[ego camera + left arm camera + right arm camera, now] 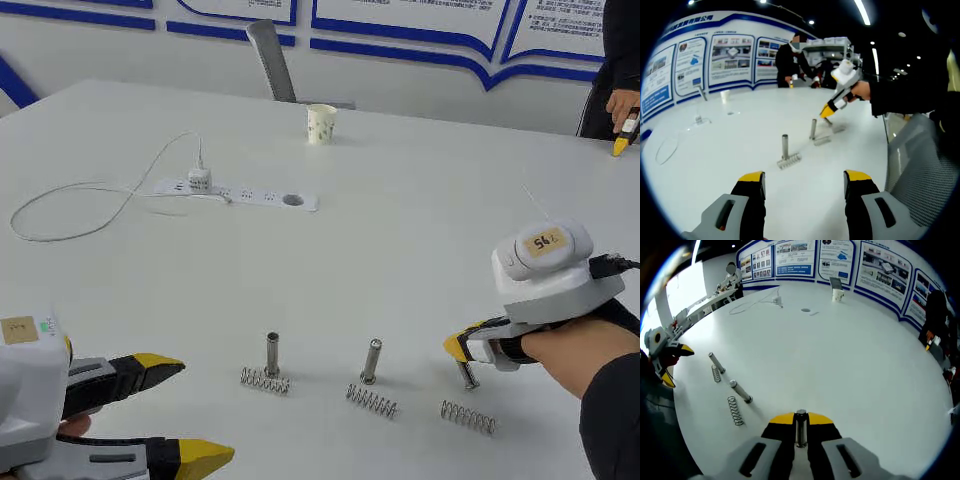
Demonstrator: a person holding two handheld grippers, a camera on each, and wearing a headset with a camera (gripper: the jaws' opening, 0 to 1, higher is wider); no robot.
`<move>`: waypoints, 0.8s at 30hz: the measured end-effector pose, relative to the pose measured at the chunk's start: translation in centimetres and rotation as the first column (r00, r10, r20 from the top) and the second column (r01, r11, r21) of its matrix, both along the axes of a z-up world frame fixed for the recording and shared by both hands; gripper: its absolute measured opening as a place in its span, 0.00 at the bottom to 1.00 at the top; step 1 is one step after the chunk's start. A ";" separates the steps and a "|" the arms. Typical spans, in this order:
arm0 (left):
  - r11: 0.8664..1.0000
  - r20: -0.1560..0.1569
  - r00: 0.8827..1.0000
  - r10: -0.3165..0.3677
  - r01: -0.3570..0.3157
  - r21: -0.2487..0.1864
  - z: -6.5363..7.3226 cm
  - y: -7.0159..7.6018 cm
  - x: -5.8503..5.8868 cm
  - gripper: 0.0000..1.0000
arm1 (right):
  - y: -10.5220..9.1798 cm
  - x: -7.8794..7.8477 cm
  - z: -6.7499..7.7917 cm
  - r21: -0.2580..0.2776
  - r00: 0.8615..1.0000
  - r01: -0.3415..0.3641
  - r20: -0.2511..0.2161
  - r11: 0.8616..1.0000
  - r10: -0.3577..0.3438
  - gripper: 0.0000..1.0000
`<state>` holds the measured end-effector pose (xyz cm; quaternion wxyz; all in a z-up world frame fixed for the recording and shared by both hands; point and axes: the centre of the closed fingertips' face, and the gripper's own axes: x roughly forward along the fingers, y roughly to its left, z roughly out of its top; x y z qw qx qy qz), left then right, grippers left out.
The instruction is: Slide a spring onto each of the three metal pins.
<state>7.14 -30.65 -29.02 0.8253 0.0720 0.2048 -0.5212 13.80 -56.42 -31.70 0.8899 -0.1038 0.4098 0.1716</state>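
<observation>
The sticker (545, 241) on the right gripper (458, 348) reads 45; the wall posters' (400, 18) print is illegible.

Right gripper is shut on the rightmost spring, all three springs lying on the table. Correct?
No: the right gripper is shut on the rightmost pin, not a spring, as the right gripper view shows. All three springs lie on the table.

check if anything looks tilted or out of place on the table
The right pin leans, clamped in the right gripper, while the left pin and middle pin stand upright. The springs lie flat on the table, none on a pin. Nothing looks spilled or damaged.
</observation>
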 end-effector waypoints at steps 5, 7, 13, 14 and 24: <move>1.000 0.001 1.000 -0.004 0.004 0.001 0.0 -0.1 -0.1 0.65 | 0.0 -0.5 0.6 0.005 1.000 0.004 0.014 1.000 -0.004 0.09; 1.000 0.001 1.000 -0.005 0.005 0.000 0.0 -0.1 -0.1 0.65 | 0.0 -0.6 0.6 0.007 1.000 0.006 0.016 1.000 -0.006 0.09; 1.000 0.004 1.000 -0.001 0.001 -0.001 0.1 0.0 -0.1 0.65 | 0.0 -1.0 0.9 0.012 1.000 0.011 0.023 1.000 -0.012 0.09; 1.000 0.004 1.000 -0.002 0.002 -0.001 0.1 0.0 -0.1 0.65 | 0.0 -1.1 0.9 0.014 1.000 0.012 0.024 1.000 -0.012 0.09; 1.000 0.007 1.000 -0.005 0.004 0.003 0.2 0.0 -0.1 0.64 | -0.2 -2.0 1.2 0.022 0.999 0.020 0.038 1.000 -0.021 0.09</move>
